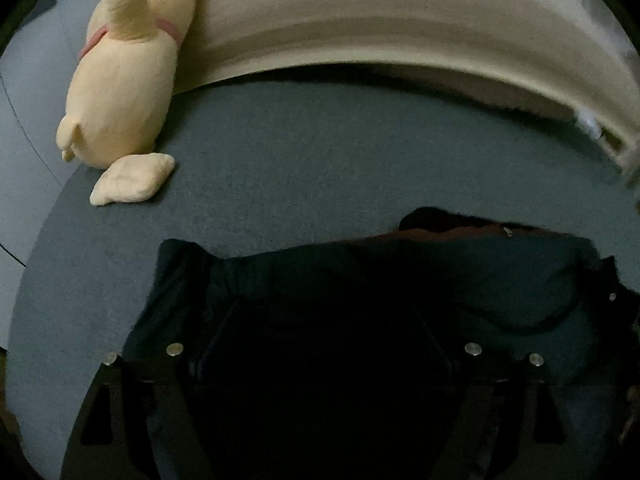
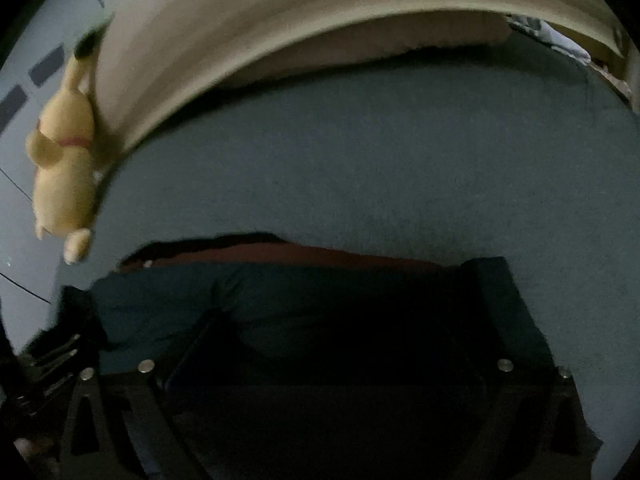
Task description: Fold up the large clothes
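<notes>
While both cameras look steeply down, the scene reads as follows.

Left gripper [image 1: 320, 360]: black fingers with round silver screws, jaws standing wide; dark cloth lies under and between them, but it is too dark to tell whether the pads touch it.

Right gripper [image 2: 324, 376]: same black build, jaws spread very wide over the same cloth; no grip can be made out.

Garment [image 1: 400, 280]: large, dark teal, soft and matte, lying flat on the bed just in front of both grippers; its far edge shows a reddish-brown strip, perhaps a lining, and a folded corner sticks up at each end.

Bed cover [image 1: 320, 152]: grey-blue, finely grained fabric, smooth and mostly bare beyond the garment.

Headboard [image 1: 400, 20]: pale beige, padded-looking, running in a curve along the far edge of the bed.

Plush toy [image 1: 120, 92]: cream-yellow, fuzzy, rounded body with a pink collar, leaning at the bed's corner against the headboard, well apart from the garment.

Floor [image 1: 24, 120]: pale grey, smooth, beside the bed.
</notes>
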`<action>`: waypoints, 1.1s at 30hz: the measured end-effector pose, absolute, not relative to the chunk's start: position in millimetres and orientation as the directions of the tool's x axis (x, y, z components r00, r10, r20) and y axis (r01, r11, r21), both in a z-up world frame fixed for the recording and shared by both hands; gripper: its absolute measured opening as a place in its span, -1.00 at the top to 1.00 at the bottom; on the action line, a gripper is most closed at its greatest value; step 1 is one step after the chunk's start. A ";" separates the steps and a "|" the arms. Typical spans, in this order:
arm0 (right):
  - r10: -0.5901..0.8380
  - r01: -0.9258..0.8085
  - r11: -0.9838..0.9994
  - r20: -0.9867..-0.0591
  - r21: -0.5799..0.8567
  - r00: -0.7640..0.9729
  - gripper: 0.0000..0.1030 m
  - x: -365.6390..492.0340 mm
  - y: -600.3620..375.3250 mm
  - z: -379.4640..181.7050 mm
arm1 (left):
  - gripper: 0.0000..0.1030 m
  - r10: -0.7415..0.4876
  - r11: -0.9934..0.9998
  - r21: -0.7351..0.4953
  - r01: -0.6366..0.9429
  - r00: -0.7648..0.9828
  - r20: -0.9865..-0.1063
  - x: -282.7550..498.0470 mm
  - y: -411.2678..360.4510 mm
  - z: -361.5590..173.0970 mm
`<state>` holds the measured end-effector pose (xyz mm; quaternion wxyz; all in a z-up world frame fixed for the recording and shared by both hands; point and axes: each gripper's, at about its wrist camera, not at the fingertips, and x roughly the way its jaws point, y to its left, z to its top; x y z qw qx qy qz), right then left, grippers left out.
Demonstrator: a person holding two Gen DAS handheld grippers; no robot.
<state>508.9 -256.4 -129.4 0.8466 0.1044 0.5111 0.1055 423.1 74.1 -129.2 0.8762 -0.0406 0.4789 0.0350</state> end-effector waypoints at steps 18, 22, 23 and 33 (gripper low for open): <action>0.396 0.016 0.884 -0.766 0.467 0.506 -0.63 484.1 -397.0 -119.2 | -0.62 -0.048 0.977 -0.162 -0.137 0.599 -0.799 371.9 167.8 -107.5; 0.363 0.027 0.908 -0.816 0.419 0.450 0.23 511.2 -391.5 -140.7 | -0.58 0.001 0.984 -0.095 -0.148 0.543 -0.840 396.2 156.3 -127.6; 0.362 0.035 0.908 -0.826 0.417 0.432 0.26 517.0 -391.0 -147.0 | -0.49 0.002 0.984 -0.092 -0.152 0.526 -0.851 400.3 156.9 -134.1; 0.343 0.098 0.902 -0.834 0.421 0.431 -0.02 529.3 -399.4 -152.4 | -0.50 0.053 0.976 -0.063 -0.207 0.511 -0.858 396.7 159.7 -138.8</action>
